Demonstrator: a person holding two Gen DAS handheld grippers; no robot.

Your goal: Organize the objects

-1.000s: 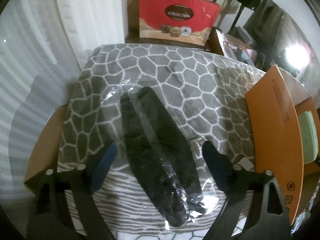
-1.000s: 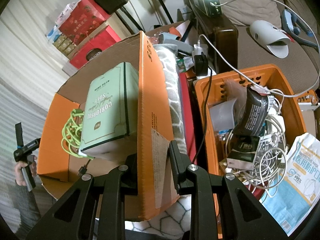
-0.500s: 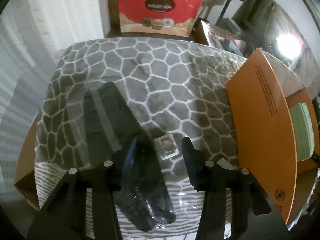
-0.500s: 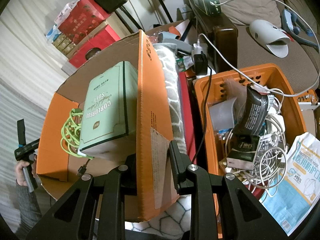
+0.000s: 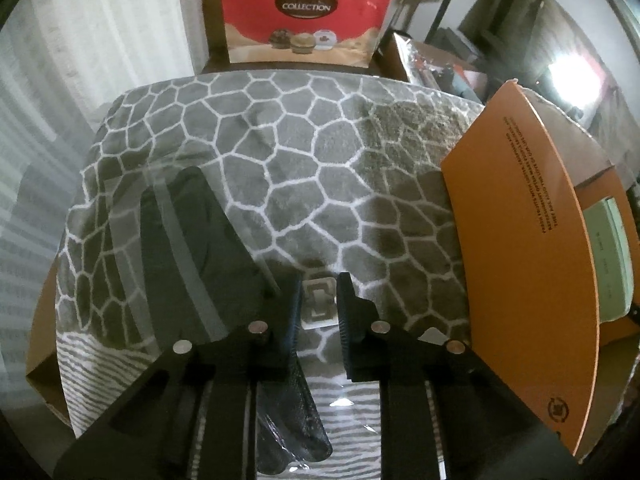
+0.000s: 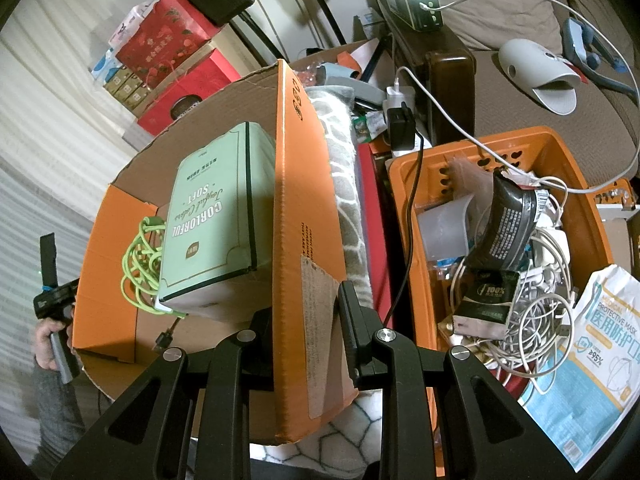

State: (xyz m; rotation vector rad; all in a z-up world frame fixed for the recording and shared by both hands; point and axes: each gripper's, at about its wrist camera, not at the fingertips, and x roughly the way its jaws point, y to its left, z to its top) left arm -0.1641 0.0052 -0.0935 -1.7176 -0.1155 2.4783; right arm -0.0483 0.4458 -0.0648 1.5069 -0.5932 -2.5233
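Our left gripper (image 5: 319, 300) jaws squeeze a small white clip (image 5: 318, 301). Our right gripper (image 6: 306, 320) jaws pinch the orange box (image 6: 304, 216) wall.

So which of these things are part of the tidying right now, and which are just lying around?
In hand:
left gripper around small white piece
right gripper on orange box flap

Lying about:
bagged black item
red gift bag
orange basket
mask pack

Right gripper (image 6: 306, 320) clamps orange cardboard box (image 6: 296, 216) wall, one finger inside, one outside. Box holds mint-green carton (image 6: 218, 216) and green cable (image 6: 140, 260). Orange basket (image 6: 408, 208) of white cables (image 6: 536, 312) just beside.
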